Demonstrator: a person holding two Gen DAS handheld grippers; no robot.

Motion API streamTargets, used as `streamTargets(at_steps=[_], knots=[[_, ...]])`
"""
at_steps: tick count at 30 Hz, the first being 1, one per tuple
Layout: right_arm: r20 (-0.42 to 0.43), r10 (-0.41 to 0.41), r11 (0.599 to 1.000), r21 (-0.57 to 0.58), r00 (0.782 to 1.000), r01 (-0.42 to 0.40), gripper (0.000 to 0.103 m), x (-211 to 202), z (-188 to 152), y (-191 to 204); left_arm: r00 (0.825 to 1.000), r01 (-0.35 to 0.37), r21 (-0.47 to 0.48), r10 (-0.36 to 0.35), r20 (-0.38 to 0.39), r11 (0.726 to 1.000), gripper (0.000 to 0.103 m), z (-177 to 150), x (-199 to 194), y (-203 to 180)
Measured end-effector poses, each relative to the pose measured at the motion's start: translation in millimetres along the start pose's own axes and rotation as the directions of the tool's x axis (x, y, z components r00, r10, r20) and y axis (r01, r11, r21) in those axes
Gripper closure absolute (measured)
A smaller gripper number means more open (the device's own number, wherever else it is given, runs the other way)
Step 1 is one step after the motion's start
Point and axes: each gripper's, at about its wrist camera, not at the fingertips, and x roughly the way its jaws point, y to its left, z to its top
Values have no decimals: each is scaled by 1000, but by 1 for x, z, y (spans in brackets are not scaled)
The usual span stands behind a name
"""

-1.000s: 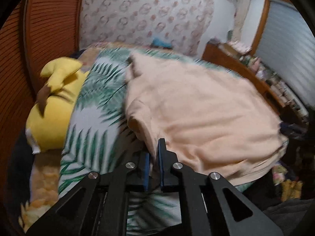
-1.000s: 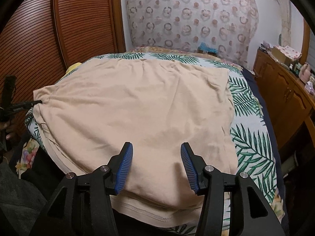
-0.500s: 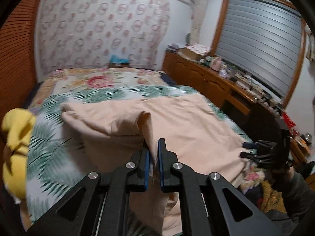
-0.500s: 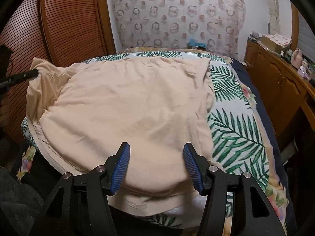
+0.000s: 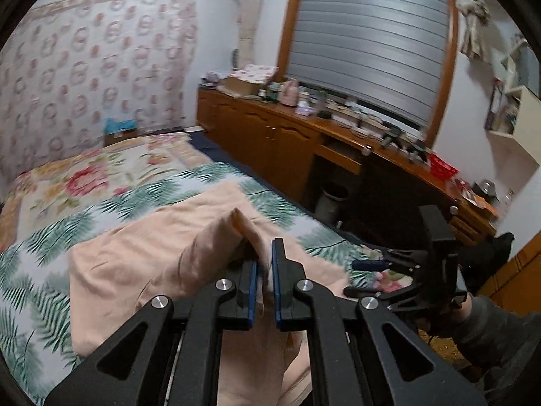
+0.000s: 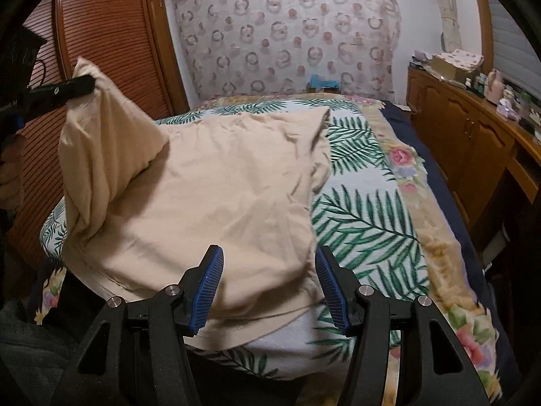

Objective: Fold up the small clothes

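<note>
A peach T-shirt (image 6: pixel 216 189) lies spread on the leaf-print bed cover (image 6: pixel 365 209). My left gripper (image 5: pixel 264 272) is shut on a fold of the shirt (image 5: pixel 162 264) and holds its left side lifted high above the bed; it shows in the right wrist view (image 6: pixel 72 86) at the upper left, with cloth hanging from it. My right gripper (image 6: pixel 268 284) is open and empty, low over the shirt's near hem, one finger on each side of the near right corner. It also shows in the left wrist view (image 5: pixel 375 265).
A wooden sideboard (image 5: pixel 304 135) with many small items runs along the right of the bed. A slatted wooden wardrobe (image 6: pixel 111 44) stands on the left. A patterned curtain (image 6: pixel 287 30) hangs behind the bed's head. A blue box (image 6: pixel 323 83) sits at the far end.
My left gripper has lifted the shirt's left side higher and swung it to the right over the bed. My right gripper has stayed open near the hem.
</note>
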Motion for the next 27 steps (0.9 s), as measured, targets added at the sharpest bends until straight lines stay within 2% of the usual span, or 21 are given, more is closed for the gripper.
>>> streamTargets(at_steps=[6,14,17,18,21,24,25,27], knots=[[23,-4,1000,17,1000,3,44,-12,-7,-3,998,48,73,-46,-32,996,95,18,24,-40],[35,-8,1000,21,999,7,44,-19,-15,-6,993,61,81,-52,-108,995,95,12,61,-55],[34,-9,1000,28,999,8,44,-19,-15,-10,991,27,95,-14,-135,995,93,4,71,-55],[33,-11,1000,29,999,10,44,-19,-16,-11,991,18,101,-4,-135,995,91,1,71,-55],[32,-16,999,30,999,15,44,-21,-15,-16,994,19,77,-10,-110,997,72,-6,60,-47],[34,-19,999,33,999,17,44,-21,-12,-17,995,-17,73,24,-98,997,68,-14,54,-33],[34,-18,999,32,999,17,44,-20,-11,-18,994,-34,60,40,-102,998,59,-17,53,-25],[32,-19,999,29,999,18,44,-19,-10,-17,993,-63,30,66,-99,998,55,-27,48,-10]])
